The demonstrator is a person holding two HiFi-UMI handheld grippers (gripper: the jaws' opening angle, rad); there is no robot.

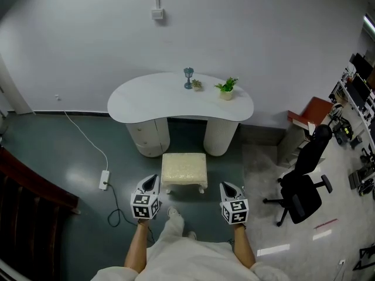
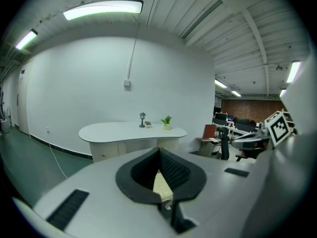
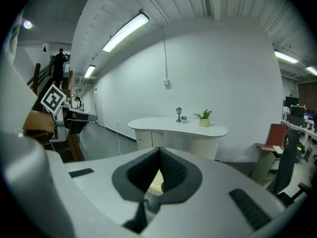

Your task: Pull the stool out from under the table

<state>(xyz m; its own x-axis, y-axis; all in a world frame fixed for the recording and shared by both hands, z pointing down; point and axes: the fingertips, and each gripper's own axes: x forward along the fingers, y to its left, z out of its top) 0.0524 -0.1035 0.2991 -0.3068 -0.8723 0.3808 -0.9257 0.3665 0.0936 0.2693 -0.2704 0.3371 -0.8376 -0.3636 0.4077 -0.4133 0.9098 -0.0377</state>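
Left hand-held gripper (image 1: 150, 181), right hand-held gripper (image 1: 228, 187): both closed, holding nothing. Square cream cushioned stool with white legs (image 1: 184, 168) sits on floor (image 1: 70, 151) between them, just out from white curved tabletop (image 1: 146, 98). Looks light; cushion soft, frame hard. Grab hard side edges.

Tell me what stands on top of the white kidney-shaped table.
A small blue-grey lantern figurine, a tiny potted plant and a green plant in a cream pot. Nothing covers the tabletop; its whole surface shows.
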